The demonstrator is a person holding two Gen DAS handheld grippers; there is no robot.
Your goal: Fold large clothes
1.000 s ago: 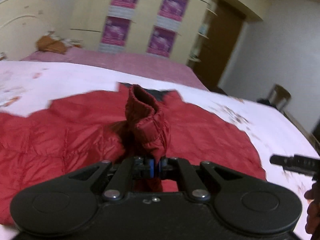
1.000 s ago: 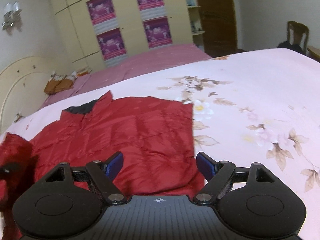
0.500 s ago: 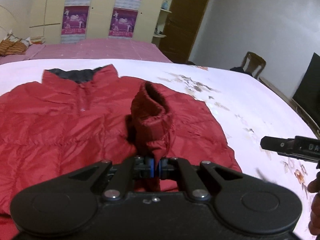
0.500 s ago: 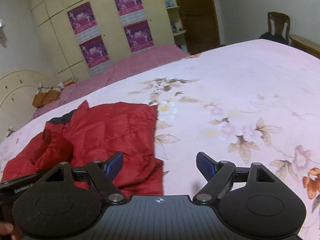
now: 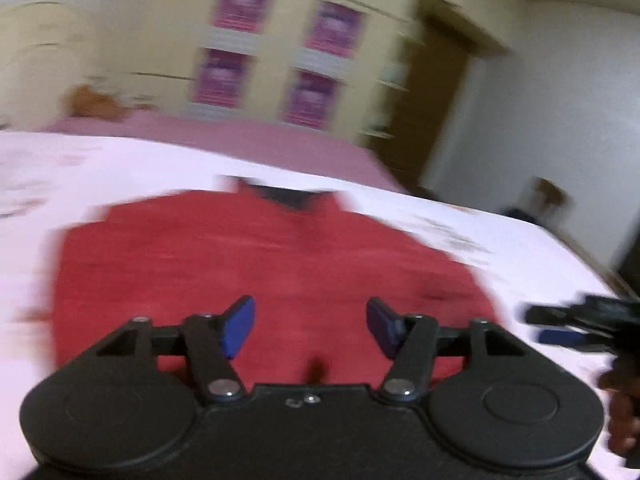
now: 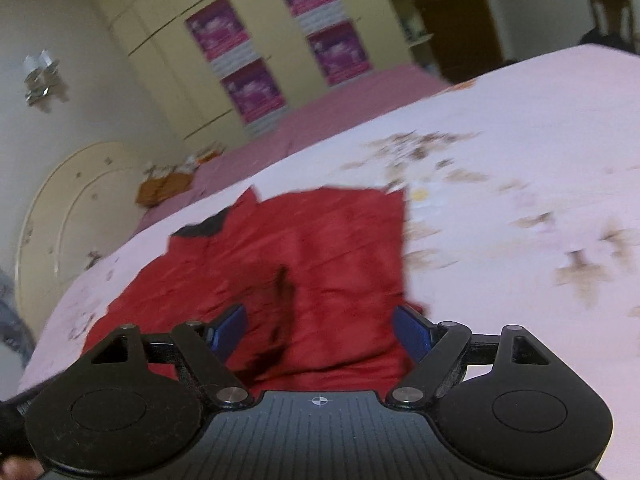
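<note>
I find the red jacket (image 5: 256,264) lying flat on the bed (image 5: 120,168), collar towards the far wardrobe, with its sides turned in over the body. Both views are smeared, so I cannot trace seams or the exact lie of the sleeve.

Risks, as I judge them:
- The padded cloth is springy and slick. The sleeve just let go may creep or spring open, because nothing is pressing it down.
- A dark crease or shadow runs down the middle of the jacket in the right wrist view. If I fold over a bunched layer there, the bundle will come out lumpy and lopsided.
- The left claw (image 5: 308,328) sits low over the near hem. A careless pass could snag the cloth and drag the turned-in side out of line.
- The right claw (image 6: 320,332) is close beside the left one. Reaching for the hem together, they could knock each other.

Pose:
- Left claw: its jaws have just been opening and now stand apart, with nothing between the blue pads (image 5: 236,326). It points forward and downward over the near part of the jacket.
- Right claw: jaws wide apart and empty, angled down over the jacket's near right edge. From the left wrist view it shows at the right margin, with part of the hand (image 5: 620,412) holding it.
</note>
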